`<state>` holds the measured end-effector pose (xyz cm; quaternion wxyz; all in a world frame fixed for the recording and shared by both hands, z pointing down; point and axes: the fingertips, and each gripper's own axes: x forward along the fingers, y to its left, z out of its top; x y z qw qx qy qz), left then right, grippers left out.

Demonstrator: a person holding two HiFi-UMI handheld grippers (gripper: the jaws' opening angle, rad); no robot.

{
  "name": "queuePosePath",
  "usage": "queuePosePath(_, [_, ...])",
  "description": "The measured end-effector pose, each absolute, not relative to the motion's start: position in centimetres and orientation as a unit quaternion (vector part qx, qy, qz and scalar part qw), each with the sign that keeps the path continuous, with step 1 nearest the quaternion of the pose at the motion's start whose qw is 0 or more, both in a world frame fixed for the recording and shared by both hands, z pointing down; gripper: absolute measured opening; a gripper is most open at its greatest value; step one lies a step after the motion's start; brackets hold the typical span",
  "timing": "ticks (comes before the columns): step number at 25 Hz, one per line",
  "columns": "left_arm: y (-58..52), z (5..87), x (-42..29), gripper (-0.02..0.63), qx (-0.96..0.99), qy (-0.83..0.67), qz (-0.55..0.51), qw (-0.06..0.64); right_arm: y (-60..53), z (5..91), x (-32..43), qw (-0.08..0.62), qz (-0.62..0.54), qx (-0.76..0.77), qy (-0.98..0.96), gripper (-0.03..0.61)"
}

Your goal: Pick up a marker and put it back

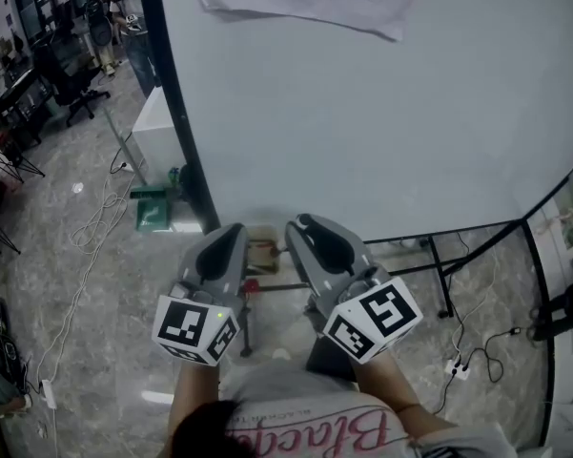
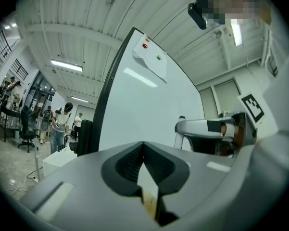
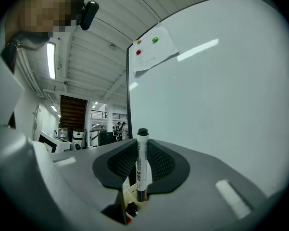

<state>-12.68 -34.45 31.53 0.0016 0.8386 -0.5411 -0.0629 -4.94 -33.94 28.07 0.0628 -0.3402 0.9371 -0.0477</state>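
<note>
The right gripper (image 1: 303, 225), lower centre, grasps the marker (image 3: 142, 165) upright, the left gripper (image 1: 234, 229) is clenched empty, and putting it back likely calls for lowering it, then releasing.

The head view is dim and greyish. The whiteboard (image 1: 381, 113) is its brightest, evenly lit area, and the floor (image 1: 76, 256) at 9 o'clock is dark. Both gripper views are strongly fisheye, with black corners and lines bending near the edges. In the left gripper view a ceiling lamp (image 2: 66, 65) glows at 10 o'clock. A glare streak (image 2: 139, 77) lies on the board. In the right gripper view a lamp at 10 o'clock is overexposed, while the marker (image 3: 141, 162) is sharp.
</note>
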Motion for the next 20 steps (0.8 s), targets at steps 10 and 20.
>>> queuePosePath(10, [-34.0,31.1,-13.1,0.000,0.834,-0.545,-0.079,0.000,-33.4,28.1,-4.8,0.063,-0.042,-0.342,0.937,0.066])
queuePosePath(20, [-34.3,31.6,-13.5,0.000,0.829,-0.555,-0.075,0.005,-34.8,31.1,-5.8,0.038,-0.064,-0.344,0.936,0.064])
